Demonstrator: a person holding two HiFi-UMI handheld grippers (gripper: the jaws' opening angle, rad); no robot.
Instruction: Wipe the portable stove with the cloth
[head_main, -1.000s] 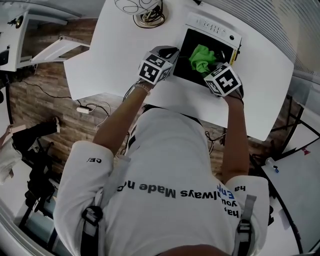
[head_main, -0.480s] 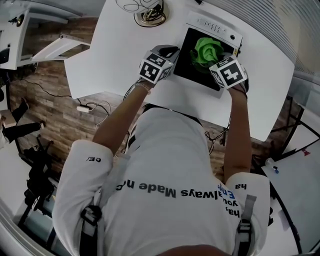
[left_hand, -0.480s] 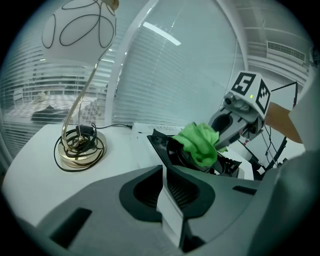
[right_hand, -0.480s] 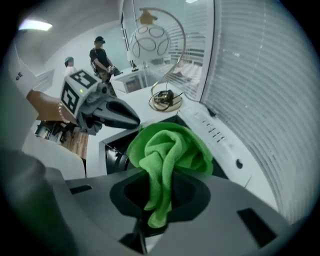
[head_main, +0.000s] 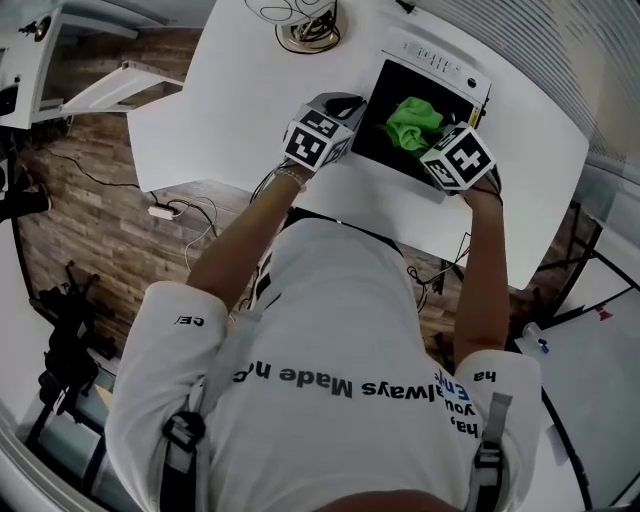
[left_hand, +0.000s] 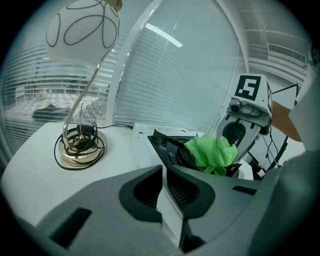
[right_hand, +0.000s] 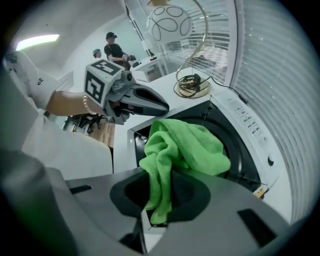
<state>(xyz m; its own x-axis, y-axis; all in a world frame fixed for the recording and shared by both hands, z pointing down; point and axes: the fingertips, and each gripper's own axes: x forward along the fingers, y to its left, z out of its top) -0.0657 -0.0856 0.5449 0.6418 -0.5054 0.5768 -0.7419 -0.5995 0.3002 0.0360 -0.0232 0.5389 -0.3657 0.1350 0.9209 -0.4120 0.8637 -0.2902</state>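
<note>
Where the black cooking surface of the portable stove (head_main: 378, 135) is exposed, the green cloth (right_hand: 182, 145) lies bunched on it, toward the middle and right of the glass. The stove sits on the white table (head_main: 250, 110), with its white control strip (head_main: 432, 60) along the far edge; the strip carries a row of small buttons and a knob.

The right gripper (right_hand: 155, 215) holds the cloth. In the right gripper view, a hanging fold of the cloth runs down between the two jaws, which are closed onto it, and the rest of the cloth spreads forward over the round burner area. In the head view this gripper stands at the near right corner of the stove, with its marker cube facing up.

The left gripper (left_hand: 165, 185) is positioned at the stove's left edge, its tip just beside the black surface; contact with the stove cannot be confirmed. In the left gripper view its jaws are brought together, with no object between them. The cloth and the right gripper appear beyond them.

A lamp (left_hand: 82, 145) stands on the table to the left of the stove, well apart from it, with a dark cable coiled on its round metal base. Wood-pattern flooring (head_main: 90, 230) shows beside the table.
</note>
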